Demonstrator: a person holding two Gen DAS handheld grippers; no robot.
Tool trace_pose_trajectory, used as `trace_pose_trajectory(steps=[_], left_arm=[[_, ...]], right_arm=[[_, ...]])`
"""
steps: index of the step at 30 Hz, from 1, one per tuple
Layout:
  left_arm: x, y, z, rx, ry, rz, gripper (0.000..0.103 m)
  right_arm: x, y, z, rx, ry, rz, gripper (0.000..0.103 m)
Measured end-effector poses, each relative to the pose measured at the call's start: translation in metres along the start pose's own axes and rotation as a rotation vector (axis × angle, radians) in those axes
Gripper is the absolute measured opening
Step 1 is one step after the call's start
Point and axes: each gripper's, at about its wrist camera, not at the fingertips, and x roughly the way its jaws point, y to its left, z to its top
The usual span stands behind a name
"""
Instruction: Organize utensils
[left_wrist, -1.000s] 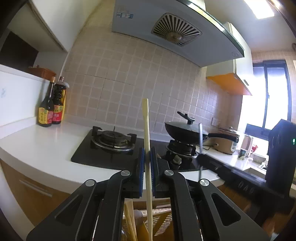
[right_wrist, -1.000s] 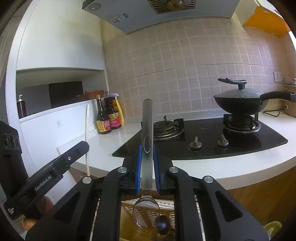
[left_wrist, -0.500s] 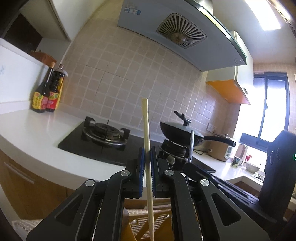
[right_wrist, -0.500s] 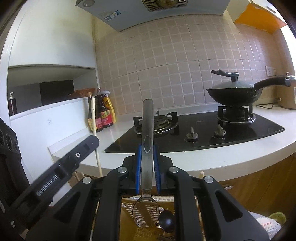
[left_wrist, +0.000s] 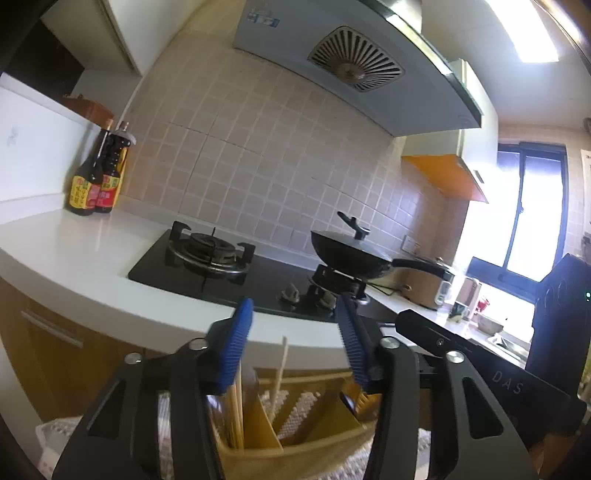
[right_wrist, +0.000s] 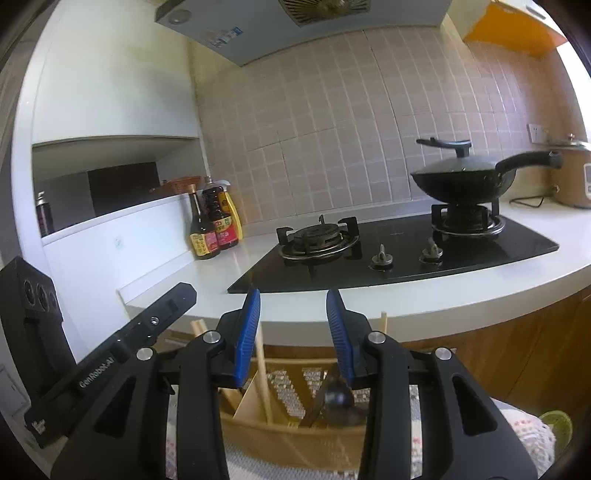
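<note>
Both tools opening, nothing pinched: left tool (left_wrist: 295, 339), right tool (right_wrist: 293, 325). Low in frame, wooden chopstick (left_wrist: 279, 373) and dark spoon (right_wrist: 334, 398) inside bamboo utensil holder (left_wrist: 317, 424). Light, stiff, likely slippery; best gripped mid-shaft.

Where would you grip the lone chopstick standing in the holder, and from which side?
Grip the chopstick near its free top end, coming from above. It leans upright, its lower part sunk between the dividers of the holder, so only the top is clear.
</note>
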Motion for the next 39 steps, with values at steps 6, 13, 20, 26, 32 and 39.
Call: trace_pose_trajectory(steps=[6, 13, 20, 26, 32, 39], left_arm=[[-0.043, -0.011, -0.012, 0.007, 0.011, 0.007, 0.060], [-0.080, -0.020, -0.051, 0.068, 0.041, 0.145, 0.062], [-0.086, -0.029, -0.096, 0.143, 0.065, 0.282, 0.069], [-0.086, -0.034, -0.115, 0.167, 0.015, 0.358, 0.084], [-0.089, -0.039, -0.124, 0.257, -0.031, 0.460, 0.092], [-0.089, -0.037, -0.126, 0.261, 0.006, 0.480, 0.095]], right_arm=[[-0.036, 0.012, -0.018, -0.031, 0.021, -0.009, 0.044], [-0.066, 0.017, -0.066, -0.083, 0.048, -0.085, 0.057], [-0.065, 0.006, -0.115, -0.128, 0.059, -0.199, 0.062], [-0.063, -0.003, -0.130, -0.138, 0.039, -0.222, 0.073], [-0.058, 0.000, -0.136, -0.171, 0.056, -0.225, 0.082], [-0.060, -0.001, -0.136, -0.167, 0.057, -0.242, 0.088]])
